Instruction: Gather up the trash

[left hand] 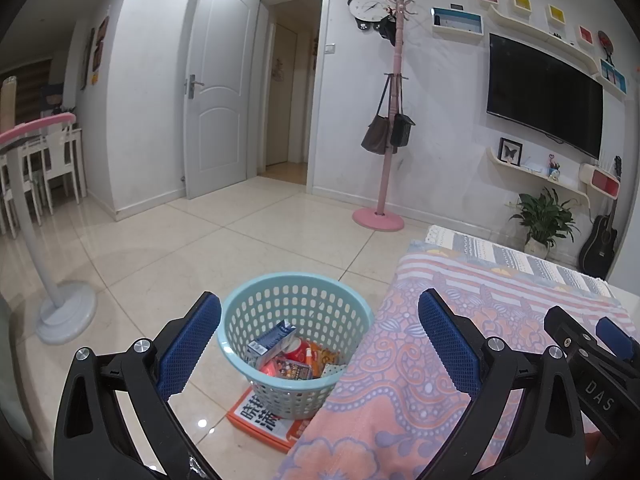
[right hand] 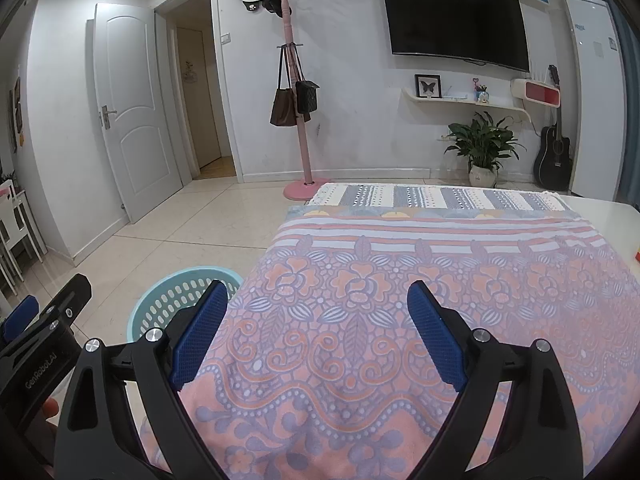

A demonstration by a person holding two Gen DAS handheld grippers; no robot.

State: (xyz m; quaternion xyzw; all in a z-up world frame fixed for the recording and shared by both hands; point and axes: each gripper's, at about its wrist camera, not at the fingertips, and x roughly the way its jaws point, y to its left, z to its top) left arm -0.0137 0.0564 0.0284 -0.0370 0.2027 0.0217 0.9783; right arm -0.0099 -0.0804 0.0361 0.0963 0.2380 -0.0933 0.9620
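A light blue perforated basket [left hand: 256, 304] stands on the floor beside the table and holds several pieces of trash, among them a blue and white carton [left hand: 270, 340] and red and orange wrappers [left hand: 304, 362]. My left gripper [left hand: 320, 314] is open and empty, above and just in front of the basket. My right gripper [right hand: 318, 298] is open and empty over the pink and purple patterned tablecloth [right hand: 400, 280]. The basket's rim also shows in the right wrist view [right hand: 168, 280], left of the table. The right gripper's body shows at the left wrist view's right edge [left hand: 588, 344].
An orange book [left hand: 260, 420] lies under the basket. A white floor stand [left hand: 64, 316] is at the left, a pink coat rack [left hand: 382, 216] with bags by the far wall. A potted plant [right hand: 482, 148], guitar [right hand: 554, 152] and TV [right hand: 456, 28] line the wall.
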